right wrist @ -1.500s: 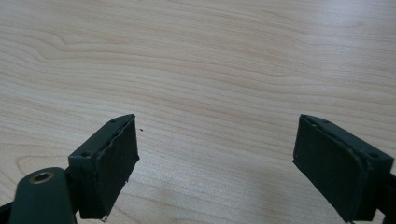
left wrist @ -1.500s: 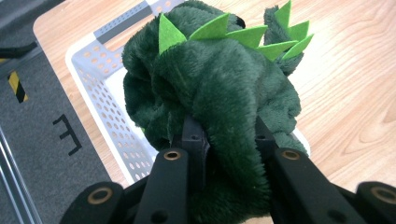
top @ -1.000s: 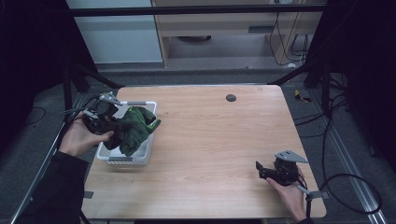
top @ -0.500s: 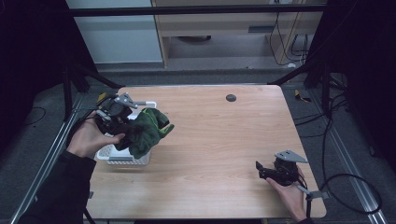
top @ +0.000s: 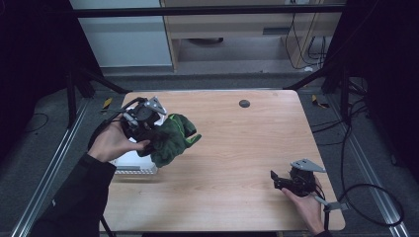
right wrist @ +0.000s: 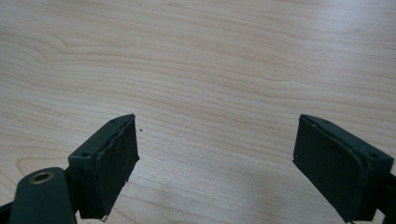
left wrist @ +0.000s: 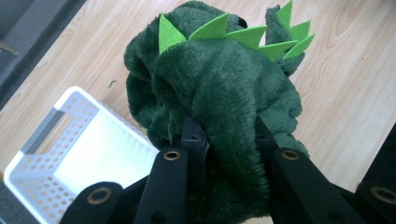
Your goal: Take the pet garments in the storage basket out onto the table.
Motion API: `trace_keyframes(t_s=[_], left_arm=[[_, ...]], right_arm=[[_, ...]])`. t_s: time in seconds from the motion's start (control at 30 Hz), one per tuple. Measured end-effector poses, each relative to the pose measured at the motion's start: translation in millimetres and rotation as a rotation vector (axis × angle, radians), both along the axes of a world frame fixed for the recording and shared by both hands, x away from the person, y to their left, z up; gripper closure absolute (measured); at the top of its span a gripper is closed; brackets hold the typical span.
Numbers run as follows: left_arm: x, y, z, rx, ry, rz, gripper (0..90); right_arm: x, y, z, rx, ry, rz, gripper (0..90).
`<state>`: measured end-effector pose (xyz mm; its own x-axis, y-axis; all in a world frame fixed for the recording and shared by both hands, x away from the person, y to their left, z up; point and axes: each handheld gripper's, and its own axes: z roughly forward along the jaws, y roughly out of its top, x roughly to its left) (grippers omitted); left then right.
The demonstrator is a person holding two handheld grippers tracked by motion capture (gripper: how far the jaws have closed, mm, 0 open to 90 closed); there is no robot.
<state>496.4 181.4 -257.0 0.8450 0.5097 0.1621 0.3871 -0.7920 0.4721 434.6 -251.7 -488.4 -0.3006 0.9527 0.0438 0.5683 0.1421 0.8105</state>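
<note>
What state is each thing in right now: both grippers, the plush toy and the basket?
Left gripper: shut on the plush toy, held above the table.
Plush toy: green, spiked, gripped and lifted clear of the basket.
Basket: white, perforated, upright on the table; the part in view holds nothing.
Right gripper: open, holding nothing, low over bare wood at the table's near right.
Table: wooden, with a small dark disc near its far edge.

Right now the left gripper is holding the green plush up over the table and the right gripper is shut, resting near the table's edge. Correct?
Not quite: the right gripper is open, its jaws wide apart over bare table, as the right gripper view shows. The rest holds: the left gripper holds the green plush up.
</note>
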Motion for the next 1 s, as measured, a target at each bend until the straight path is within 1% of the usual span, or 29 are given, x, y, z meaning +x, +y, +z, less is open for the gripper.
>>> trace_keyframes(t_s=[0.07,0.13,0.17,0.23,0.27,0.3,0.43,0.47,0.5,0.57,0.63,0.67,0.7,0.8,0.9,0.93,0.97,1.0], left_arm=[[0.5,-3.0,-0.9,0.005,0.002,-0.008,74.2],[1.7,-12.4,-4.7,0.009,0.009,-0.029,74.2],[1.7,-12.4,-4.7,0.009,0.009,-0.029,74.2],[3.3,-23.6,-10.0,0.02,0.021,-0.056,74.2],[3.3,-23.6,-10.0,0.02,0.021,-0.056,74.2],[3.7,-30.1,-12.5,0.03,0.027,-0.07,74.2],[3.7,-43.8,-17.6,0.048,0.036,-0.106,74.2],[3.7,-43.8,-17.6,0.048,0.036,-0.106,74.2],[4.0,-49.5,-21.1,0.052,0.044,-0.122,74.2],[4.6,-54.2,-25.0,0.059,0.052,-0.139,74.1],[4.9,-56.3,-27.1,0.058,0.054,-0.144,74.1],[5.9,-60.1,-30.5,0.059,0.062,-0.158,74.1],[5.9,-60.1,-30.5,0.059,0.062,-0.158,74.0],[7.8,-65.4,-36.1,0.05,0.073,-0.18,74.1],[9.2,-69.1,-39.4,0.059,0.074,-0.193,74.0],[10.2,-72.7,-41.7,0.059,0.077,-0.198,74.0],[10.2,-72.7,-41.7,0.059,0.077,-0.198,74.0],[11.3,-76.9,-44.3,0.05,0.08,-0.21,74.0]], right_arm=[[0.0,0.0,0.0,0.0,0.0,0.0,13.8],[0.3,-0.3,-0.2,-0.005,-0.002,-0.002,13.8],[0.3,-0.3,-0.2,-0.005,-0.002,-0.002,13.8],[0.3,-0.3,-0.2,-0.006,-0.003,-0.002,13.8],[0.3,-0.3,-0.3,-0.006,-0.002,-0.002,13.8],[0.4,-0.3,-0.4,-0.007,-0.002,-0.002,13.8],[0.3,-0.5,-0.4,-0.009,-0.003,-0.003,13.7],[0.3,-0.6,-0.3,-0.009,-0.004,-0.003,13.7],[0.3,-0.6,-0.3,-0.008,-0.003,-0.003,13.7],[0.3,-0.6,-0.3,-0.009,-0.004,-0.003,13.7],[0.3,-0.6,-0.3,-0.008,-0.004,-0.002,13.7],[0.4,-0.5,-0.3,-0.009,-0.004,-0.003,13.7],[0.4,-0.5,-0.3,-0.009,-0.004,-0.003,13.7],[0.5,-0.5,-0.3,-0.009,-0.005,-0.003,13.7],[0.6,-0.4,-0.2,-0.01,-0.007,-0.003,13.7],[0.6,-0.5,0.0,-0.008,-0.007,-0.002,13.6],[0.6,-0.5,0.0,-0.008,-0.007,-0.002,13.6],[0.6,-0.6,0.0,-0.008,-0.008,-0.002,13.6]])
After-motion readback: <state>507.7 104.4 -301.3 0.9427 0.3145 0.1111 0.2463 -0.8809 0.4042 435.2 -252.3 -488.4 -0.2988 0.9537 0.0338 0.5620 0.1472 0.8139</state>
